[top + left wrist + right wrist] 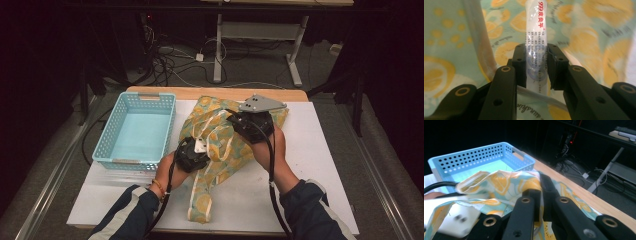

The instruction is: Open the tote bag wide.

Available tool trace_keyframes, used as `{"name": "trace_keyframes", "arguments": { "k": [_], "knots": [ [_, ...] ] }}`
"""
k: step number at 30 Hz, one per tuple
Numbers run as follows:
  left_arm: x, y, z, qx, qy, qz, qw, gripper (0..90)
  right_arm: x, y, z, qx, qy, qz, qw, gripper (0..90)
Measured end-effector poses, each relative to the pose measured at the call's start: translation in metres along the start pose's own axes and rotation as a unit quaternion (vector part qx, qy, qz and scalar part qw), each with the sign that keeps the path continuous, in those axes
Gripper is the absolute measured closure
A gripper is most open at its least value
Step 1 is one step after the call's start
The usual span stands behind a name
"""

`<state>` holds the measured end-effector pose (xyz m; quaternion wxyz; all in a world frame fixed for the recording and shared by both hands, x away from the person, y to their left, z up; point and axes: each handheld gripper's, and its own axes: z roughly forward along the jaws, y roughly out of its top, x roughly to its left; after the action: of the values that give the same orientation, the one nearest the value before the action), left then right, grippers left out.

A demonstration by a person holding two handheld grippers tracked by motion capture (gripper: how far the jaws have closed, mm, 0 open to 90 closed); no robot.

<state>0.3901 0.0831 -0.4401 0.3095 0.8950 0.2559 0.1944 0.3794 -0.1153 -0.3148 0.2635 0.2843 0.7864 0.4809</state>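
A cloth bag [216,150] printed with orange slices lies on the white table top [310,165], its strap trailing toward the front edge. My left gripper [192,152] is over the bag's left side, shut on a slim white tube with red and blue print [535,37]. Both pads press the tube's sides, and the bag cloth [586,37] lies close behind it. My right gripper [252,125] is at the bag's upper right, shut on the bag's edge [504,182]. The cloth drapes over its closed jaws [541,186] and is raised off the table.
A light blue perforated basket [137,130] stands left of the bag, with nothing in it; in the right gripper view the basket [481,160] is just behind the cloth. Beyond the wooden far edge [215,92] are floor cables and a desk frame [260,30].
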Motion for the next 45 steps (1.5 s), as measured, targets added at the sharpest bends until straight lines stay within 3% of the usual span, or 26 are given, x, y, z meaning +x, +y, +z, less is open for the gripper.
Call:
{"name": "trace_keyframes", "arguments": {
  "k": [6, 7, 8, 9, 10, 12, 14, 16, 17, 18, 19, 21, 23, 24, 30, 34, 37, 42, 45],
  "knots": [
    [0.012, 0.003, 0.007, -0.016, 0.003, -0.047, 0.9988, 69.2, 0.005, -0.006, 0.004, -0.003, 0.005, 0.006, 1.0000, 89.8],
    [0.015, 0.004, 0.008, -0.025, 0.003, -0.040, 0.9989, 68.9, 0.005, -0.008, 0.004, -0.003, 0.006, 0.008, 0.9999, 89.8],
    [0.014, 0.004, 0.008, -0.044, 0.010, -0.066, 0.9968, 66.7, 0.004, -0.010, 0.005, -0.003, 0.006, 0.009, 0.9999, 89.8],
    [0.018, 0.004, 0.009, -0.048, 0.005, -0.059, 0.9971, 65.6, 0.003, -0.011, 0.005, -0.002, 0.006, 0.010, 0.9999, 89.8],
    [0.017, 0.005, 0.011, -0.058, -0.001, -0.071, 0.9958, 65.5, 0.002, -0.013, 0.006, 0.000, 0.005, 0.011, 0.9999, 89.8],
    [0.013, 0.007, 0.012, -0.066, 0.014, -0.078, 0.9946, 61.0, 0.000, -0.017, 0.009, 0.006, 0.002, 0.014, 0.9999, 89.8],
    [0.014, 0.008, 0.012, -0.072, 0.013, -0.073, 0.9947, 60.2, -0.003, -0.021, 0.012, 0.010, -0.002, 0.017, 0.9998, 89.8],
    [0.015, 0.007, 0.011, -0.072, -0.005, -0.066, 0.9952, 53.2, -0.007, -0.025, 0.013, 0.012, -0.004, 0.027, 0.9996, 89.9],
    [0.013, 0.006, 0.009, -0.074, -0.012, -0.073, 0.9945, 51.2, -0.009, -0.027, 0.014, 0.014, -0.005, 0.028, 0.9995, 89.8],
    [0.011, 0.004, 0.006, -0.077, -0.011, -0.070, 0.9945, 50.2, -0.011, -0.028, 0.014, 0.016, -0.005, 0.029, 0.9994, 89.9],
    [0.009, 0.002, 0.002, -0.075, 0.004, -0.056, 0.9956, 50.1, -0.012, -0.030, 0.014, 0.017, -0.004, 0.032, 0.9993, 89.8],
    [0.007, -0.001, -0.005, -0.076, -0.010, -0.032, 0.9965, 47.1, -0.013, -0.033, 0.014, 0.018, -0.004, 0.032, 0.9993, 89.8],
    [0.000, -0.006, -0.014, -0.081, 0.004, -0.013, 0.9966, 44.7, -0.014, -0.035, 0.013, 0.017, -0.004, 0.033, 0.9993, 89.8],
    [-0.003, -0.008, -0.018, -0.085, 0.005, -0.005, 0.9964, 39.2, -0.014, -0.035, 0.013, 0.018, -0.005, 0.033, 0.9993, 89.8],
    [-0.018, -0.023, -0.050, -0.121, 0.002, 0.043, 0.9918, 35.0, -0.014, -0.039, 0.012, 0.020, -0.005, 0.028, 0.9994, 89.9],
    [-0.020, -0.031, -0.074, -0.148, 0.007, 0.047, 0.9879, 32.5, -0.015, -0.041, 0.010, 0.022, -0.006, 0.026, 0.9994, 89.8],
    [-0.017, -0.038, -0.088, -0.161, 0.018, 0.035, 0.9862, 31.5, -0.016, -0.043, 0.008, 0.021, -0.004, 0.026, 0.9994, 89.8],
    [-0.008, -0.048, -0.096, -0.165, 0.039, 0.015, 0.9854, 25.3, -0.017, -0.047, 0.003, 0.018, 0.002, 0.024, 0.9996, 89.8],
    [0.003, -0.051, -0.091, -0.161, 0.029, -0.002, 0.9866, 24.6, -0.018, -0.049, -0.001, 0.014, 0.013, 0.028, 0.9994, 89.8]
  ]
}}
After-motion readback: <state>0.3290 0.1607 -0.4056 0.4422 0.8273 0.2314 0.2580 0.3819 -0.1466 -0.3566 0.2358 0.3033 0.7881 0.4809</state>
